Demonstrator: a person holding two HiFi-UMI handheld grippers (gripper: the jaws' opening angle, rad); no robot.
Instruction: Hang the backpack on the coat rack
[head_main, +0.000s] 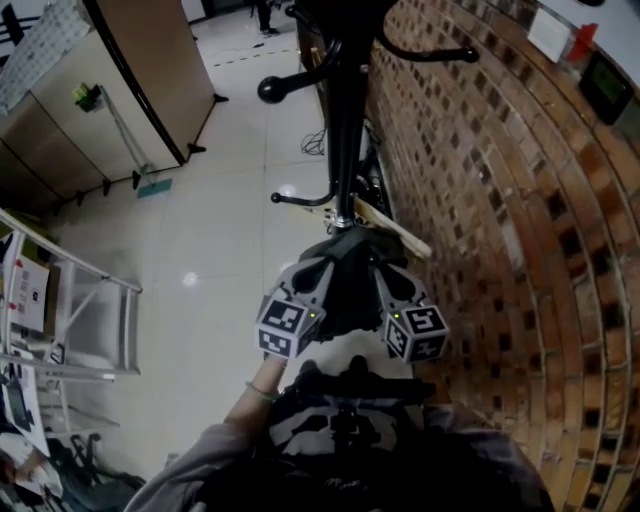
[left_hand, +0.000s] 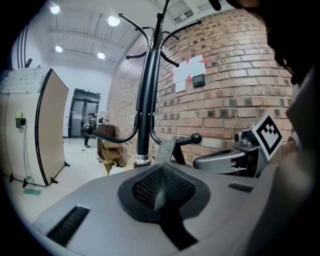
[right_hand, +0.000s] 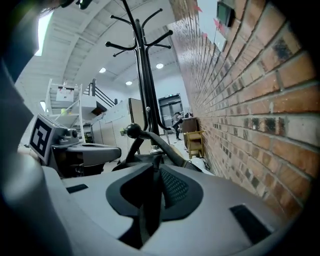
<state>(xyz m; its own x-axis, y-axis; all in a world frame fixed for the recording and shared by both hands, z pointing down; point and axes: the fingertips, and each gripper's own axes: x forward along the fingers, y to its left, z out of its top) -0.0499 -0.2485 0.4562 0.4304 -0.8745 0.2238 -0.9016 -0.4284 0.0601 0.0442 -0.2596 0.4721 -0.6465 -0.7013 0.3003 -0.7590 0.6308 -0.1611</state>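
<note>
The black coat rack (head_main: 343, 120) stands close to the brick wall, its curved hooks above and in front of both grippers. Just before its pole, my two grippers meet over a dark bundle, the top of the backpack (head_main: 346, 285). My left gripper (left_hand: 161, 175) is shut, and a thin grey strap (left_hand: 166, 149) rises out of its tips. A dark strap (right_hand: 150, 200) runs down between the pads of my right gripper (right_hand: 152, 175), which is shut on it. A ball-ended lower hook (right_hand: 133, 130) sits just beyond the right jaws. The backpack's body is mostly hidden.
A curved brick wall (head_main: 500, 200) runs along the right, very near the rack. A low wooden shelf (right_hand: 194, 142) stands at its foot. Beige partition panels (head_main: 120, 90) and a metal frame (head_main: 80, 310) are at the left on the shiny tiled floor. A person stands far down the hall (left_hand: 90, 127).
</note>
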